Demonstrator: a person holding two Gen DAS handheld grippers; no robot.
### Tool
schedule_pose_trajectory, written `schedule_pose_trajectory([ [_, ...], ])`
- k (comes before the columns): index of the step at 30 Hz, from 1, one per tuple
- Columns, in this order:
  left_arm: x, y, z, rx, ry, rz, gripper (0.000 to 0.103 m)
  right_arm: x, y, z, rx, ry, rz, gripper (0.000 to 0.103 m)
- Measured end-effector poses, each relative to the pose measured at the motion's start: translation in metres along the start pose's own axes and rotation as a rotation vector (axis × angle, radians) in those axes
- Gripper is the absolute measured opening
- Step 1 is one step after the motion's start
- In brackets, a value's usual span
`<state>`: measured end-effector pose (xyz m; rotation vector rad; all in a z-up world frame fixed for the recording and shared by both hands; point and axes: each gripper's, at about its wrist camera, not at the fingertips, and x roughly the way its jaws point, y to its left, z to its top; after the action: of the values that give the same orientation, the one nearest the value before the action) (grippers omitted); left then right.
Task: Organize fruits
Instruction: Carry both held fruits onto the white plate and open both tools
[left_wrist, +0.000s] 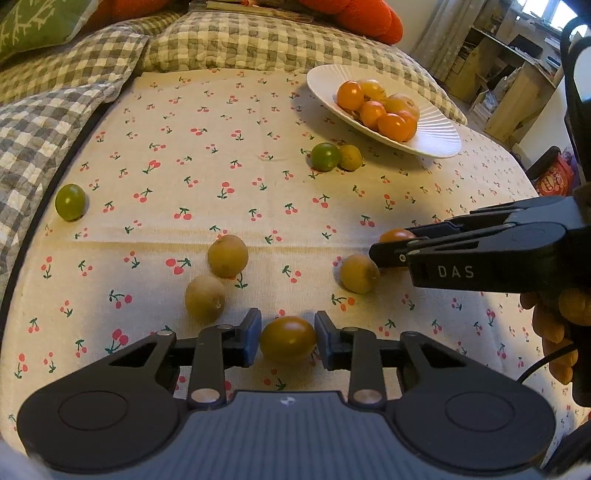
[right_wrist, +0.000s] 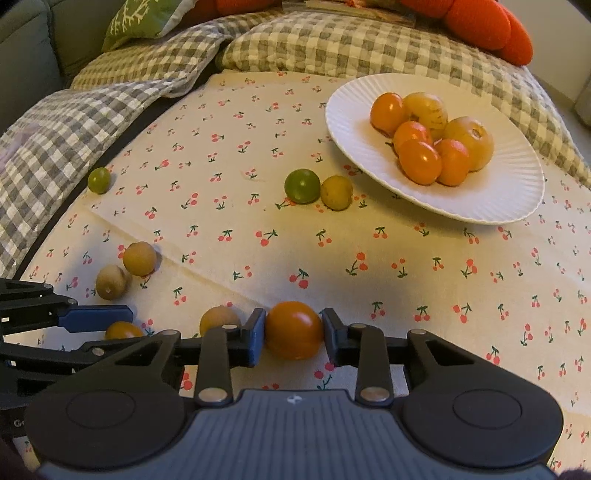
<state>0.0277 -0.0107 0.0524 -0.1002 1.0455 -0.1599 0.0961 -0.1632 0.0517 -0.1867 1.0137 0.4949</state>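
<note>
My left gripper (left_wrist: 288, 338) is shut on a yellow-orange tomato (left_wrist: 288, 341) low over the cherry-print cloth. My right gripper (right_wrist: 293, 334) is shut on an orange tomato (right_wrist: 293, 330); it also shows from the side in the left wrist view (left_wrist: 397, 245). A white plate (right_wrist: 498, 192) at the back right holds several orange and yellow fruits (right_wrist: 421, 162). Loose fruits lie on the cloth: a green one (right_wrist: 302, 185) beside a yellow one (right_wrist: 336, 192), a green one (right_wrist: 99, 180) at far left, two yellow ones (right_wrist: 139, 258) (right_wrist: 110, 282), and one (right_wrist: 218, 319) just left of my right gripper.
The cherry-print cloth (right_wrist: 406, 277) lies on a bed. Grey checked pillows (right_wrist: 295, 40) bound it at the back and left. A red cushion (right_wrist: 487, 26) and a green cushion (right_wrist: 140, 18) sit behind. Shelves (left_wrist: 509, 74) stand off the right side.
</note>
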Motion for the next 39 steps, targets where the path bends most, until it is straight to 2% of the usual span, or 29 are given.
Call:
schedule_pose_trajectory([
  [17, -0.010, -0.012, 0.004, 0.074, -0.078, 0.039, 0.023, -0.017, 0.002, 0.005, 0.006, -0.076, 0.015, 0.029],
  [27, -0.023, -0.020, 0.013, 0.055, -0.173, -0.016, 0.023, -0.041, -0.008, 0.013, 0.034, -0.158, 0.031, 0.029],
  [31, -0.028, -0.022, 0.019, 0.054, -0.219, -0.012, 0.023, -0.048, -0.015, 0.014, 0.057, -0.186, 0.034, 0.029],
  [39, -0.029, -0.025, 0.032, 0.065, -0.249, -0.010, 0.023, -0.064, -0.033, 0.015, 0.101, -0.241, 0.037, 0.029],
])
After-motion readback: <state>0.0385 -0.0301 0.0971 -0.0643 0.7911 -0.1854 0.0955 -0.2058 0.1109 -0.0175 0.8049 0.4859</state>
